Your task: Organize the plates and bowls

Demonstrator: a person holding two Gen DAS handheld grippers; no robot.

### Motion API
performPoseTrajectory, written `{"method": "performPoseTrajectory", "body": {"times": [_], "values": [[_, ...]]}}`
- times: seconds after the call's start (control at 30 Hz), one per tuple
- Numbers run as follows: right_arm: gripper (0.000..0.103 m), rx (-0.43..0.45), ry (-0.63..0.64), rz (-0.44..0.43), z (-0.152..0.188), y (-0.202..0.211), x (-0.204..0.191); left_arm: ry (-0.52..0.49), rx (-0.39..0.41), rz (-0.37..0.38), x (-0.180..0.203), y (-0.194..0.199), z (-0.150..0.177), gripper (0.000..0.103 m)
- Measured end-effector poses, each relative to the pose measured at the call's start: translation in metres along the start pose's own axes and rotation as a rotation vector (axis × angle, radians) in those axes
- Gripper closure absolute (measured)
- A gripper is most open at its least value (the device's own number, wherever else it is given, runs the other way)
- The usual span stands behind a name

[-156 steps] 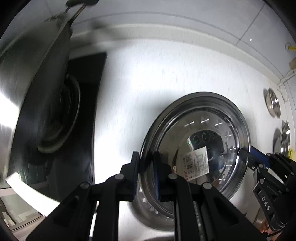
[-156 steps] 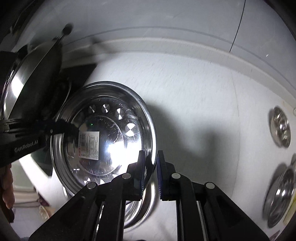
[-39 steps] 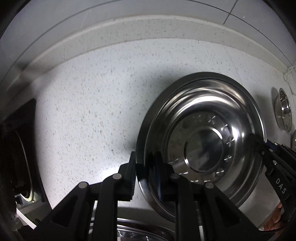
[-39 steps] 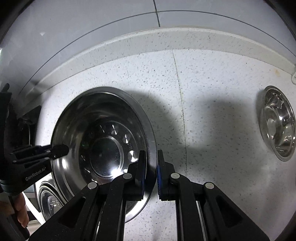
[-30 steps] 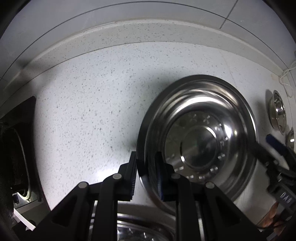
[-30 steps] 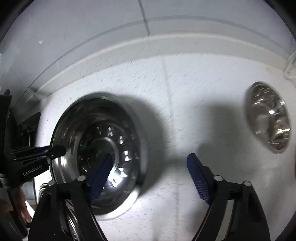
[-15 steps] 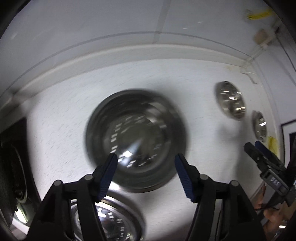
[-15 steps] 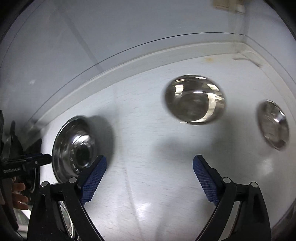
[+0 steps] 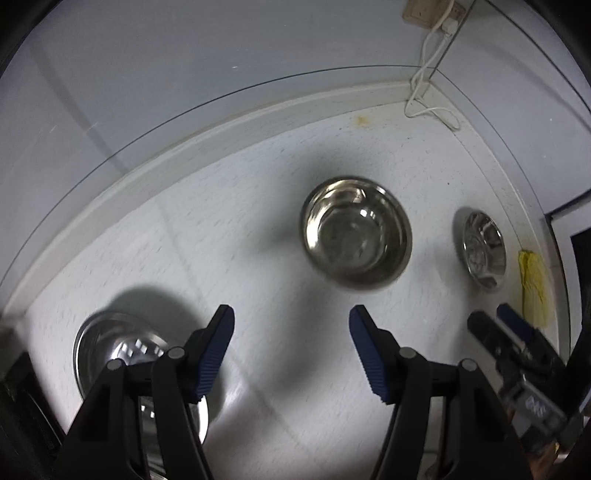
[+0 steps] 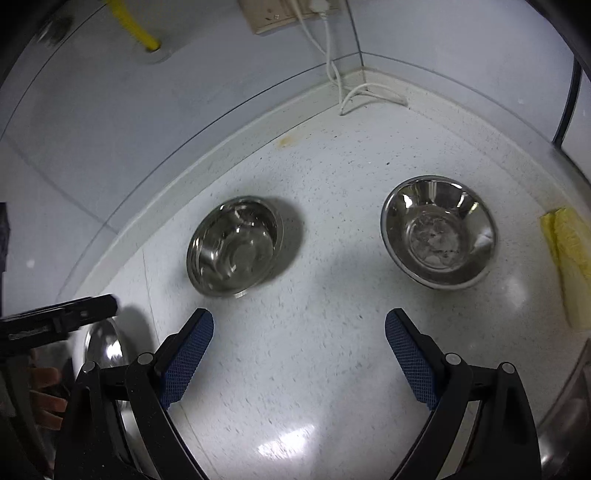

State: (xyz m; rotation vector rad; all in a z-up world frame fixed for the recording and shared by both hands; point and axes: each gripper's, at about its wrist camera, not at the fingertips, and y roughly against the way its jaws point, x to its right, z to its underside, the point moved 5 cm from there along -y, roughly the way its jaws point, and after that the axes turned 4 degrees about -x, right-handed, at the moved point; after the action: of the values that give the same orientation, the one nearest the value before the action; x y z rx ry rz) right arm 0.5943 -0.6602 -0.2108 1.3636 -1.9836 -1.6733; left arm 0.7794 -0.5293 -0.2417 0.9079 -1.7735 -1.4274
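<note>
My left gripper (image 9: 291,332) hangs open over bare white counter with nothing between its fingers. A steel bowl (image 9: 356,232) stands just beyond it, and a second steel bowl (image 9: 484,249) sits farther right. The large steel plate (image 9: 122,347) lies at the lower left, partly hidden behind my left finger. My right gripper (image 10: 299,343) is open and empty too, above the counter in front of both bowls, the left one (image 10: 234,247) and the right one (image 10: 439,230). In the right wrist view the left gripper (image 10: 59,321) shows at the left edge above the plate (image 10: 101,350).
A yellow cloth (image 10: 569,258) lies by the counter's right edge. A white cable (image 10: 354,92) runs from a wall socket (image 10: 280,14) into the back corner. A steel rim (image 10: 569,424) shows at the lower right. A black hob edge (image 9: 14,398) sits far left.
Both grippers let go of the large steel plate and opened wide. They swung right and rose a little, so the two bowls now lie ahead and the plate stays behind at the left.
</note>
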Motion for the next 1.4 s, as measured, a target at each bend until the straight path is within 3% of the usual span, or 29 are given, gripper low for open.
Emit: {"method": "performPoseTrajectory", "body": {"times": [0.13,0.4,0.7,0.73,0.77,0.8,0.83,0.9,0.97,1.03,1.17,1.4], "values": [[0.011,-0.033,-0.1,-0.098,-0.018,-0.024,0.005,0.001,-0.025,-0.015,0.012,-0.022,-0.025,0.04],[0.011,-0.083,-0.128,-0.053,-0.05,-0.081,0.009,0.024,-0.089,-0.049,0.01,-0.074,-0.059,0.04],[0.012,-0.12,-0.081,0.049,-0.058,-0.121,0.01,0.038,-0.167,-0.103,-0.005,-0.115,-0.067,0.041],[0.016,-0.12,-0.067,0.063,-0.058,-0.121,0.006,0.037,-0.168,-0.112,-0.007,-0.117,-0.068,0.042],[0.031,-0.121,-0.053,0.077,-0.059,-0.122,0.005,0.034,-0.165,-0.121,-0.007,-0.119,-0.068,0.044],[0.041,-0.129,-0.036,0.095,-0.059,-0.124,0.004,0.031,-0.163,-0.122,-0.008,-0.12,-0.068,0.053],[0.059,-0.135,-0.027,0.095,-0.057,-0.124,0.002,0.029,-0.165,-0.113,-0.007,-0.122,-0.068,0.065],[0.068,-0.153,-0.007,0.062,-0.053,-0.125,-0.005,0.026,-0.171,-0.079,-0.002,-0.122,-0.066,0.085],[0.094,-0.154,0.024,0.064,-0.05,-0.123,-0.015,0.003,-0.173,-0.072,0.006,-0.12,-0.062,0.091],[0.096,-0.145,0.047,0.088,-0.047,-0.119,-0.024,-0.027,-0.141,-0.111,0.01,-0.114,-0.058,0.09],[0.097,-0.147,0.036,0.034,-0.041,-0.107,-0.032,-0.01,-0.123,-0.087,-0.001,-0.096,-0.044,0.091],[0.097,-0.113,0.115,-0.011,-0.015,-0.064,-0.08,0.037,-0.056,-0.086,-0.033,-0.046,-0.008,0.091]]}}
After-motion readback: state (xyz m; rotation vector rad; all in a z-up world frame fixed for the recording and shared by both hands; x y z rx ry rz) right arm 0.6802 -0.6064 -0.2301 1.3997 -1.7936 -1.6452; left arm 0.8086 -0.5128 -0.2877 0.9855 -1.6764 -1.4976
